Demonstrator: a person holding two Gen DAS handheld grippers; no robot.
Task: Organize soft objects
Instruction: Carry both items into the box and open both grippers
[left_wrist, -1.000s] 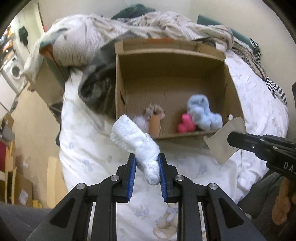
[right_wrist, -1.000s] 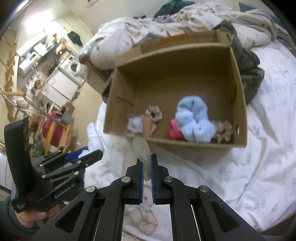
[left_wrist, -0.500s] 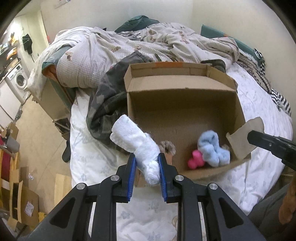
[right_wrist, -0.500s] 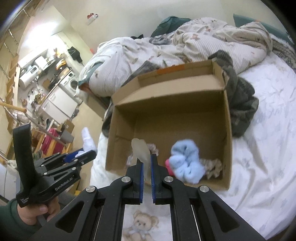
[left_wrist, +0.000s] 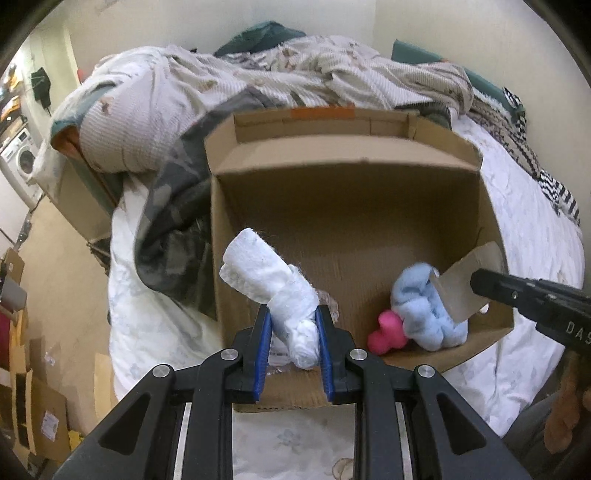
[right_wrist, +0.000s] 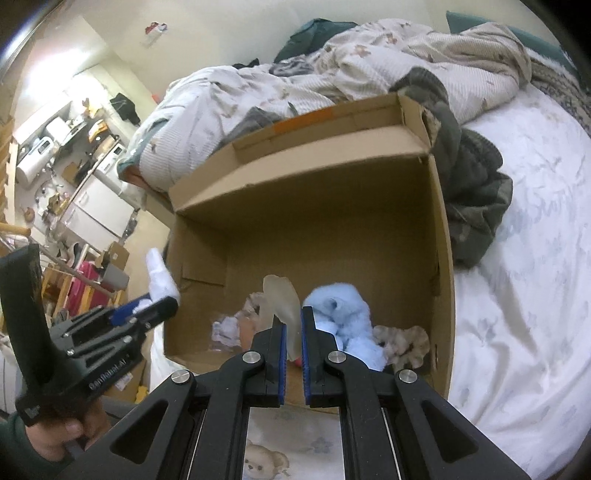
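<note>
The rolled white fluffy sock (left_wrist: 275, 291) sits pinched at its lower end in the left gripper (left_wrist: 294, 354), jaws narrowed on it, above the cardboard box (left_wrist: 369, 173) near its left wall. It looks light and squashy, so a mid-roll hold suits. The right gripper (right_wrist: 291, 350) clamps a thin beige insole-like pad (right_wrist: 282, 306) over the blue fluffy sock (right_wrist: 340, 310).

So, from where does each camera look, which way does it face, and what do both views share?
Left wrist: sits on the left gripper, faces forward into the cardboard box; its fingers clamp a white sock, and the right gripper enters from the right.
Right wrist: sits on the right gripper, faces into the same box; it clamps a beige pad, and the left gripper and hand show at left.
Shared: box, blue scrunchie, bed.
</note>
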